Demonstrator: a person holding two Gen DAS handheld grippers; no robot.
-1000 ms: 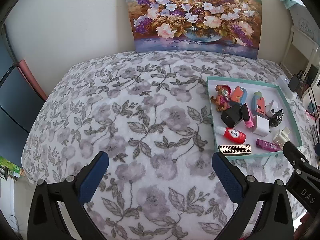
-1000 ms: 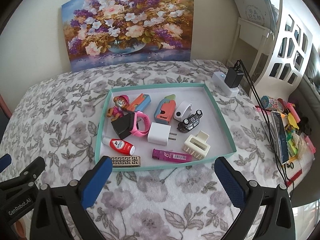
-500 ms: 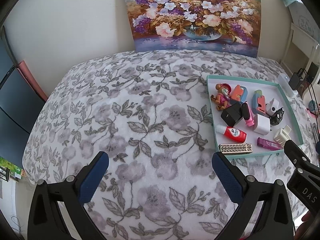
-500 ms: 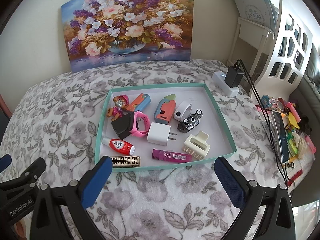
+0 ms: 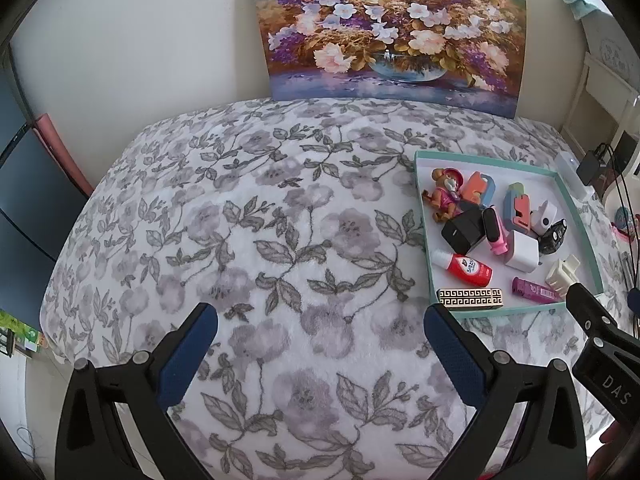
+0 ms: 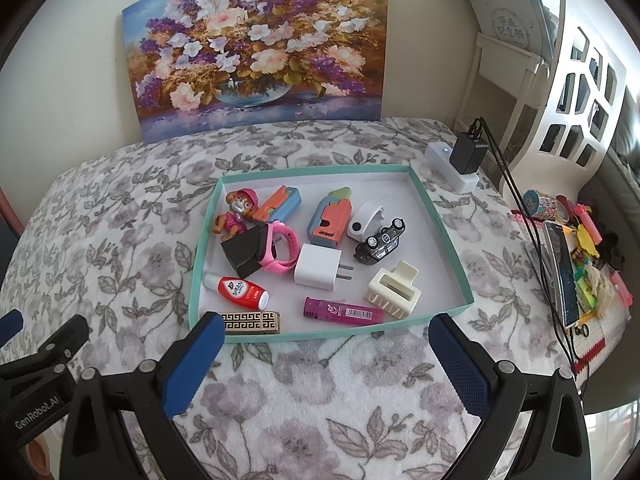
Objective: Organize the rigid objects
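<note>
Both tools, left tool (image 5: 320, 344) & right tool (image 6: 326, 344), are hovering spread w/ nothing held just short of the teal tray (image 6: 440, 216) on the bed, where the white charger (image 6: 318, 266) is sitting mid-tray: light, stiff, slick, prob best pinching across flat sides.

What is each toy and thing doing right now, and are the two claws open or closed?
Left claw: open, empty, over the blanket.
Right claw: open, empty, just before the tray.
Teal tray: flat on the blanket, holding everything.
Toy car: tipped on its side.
Red bottle: lying down, cap on.
White charger: lying flat, prongs out, unplugged.
Puppy figure: lying on its back.
Hair clip: shut.
Black adapter: plugged into the white power strip.
</note>
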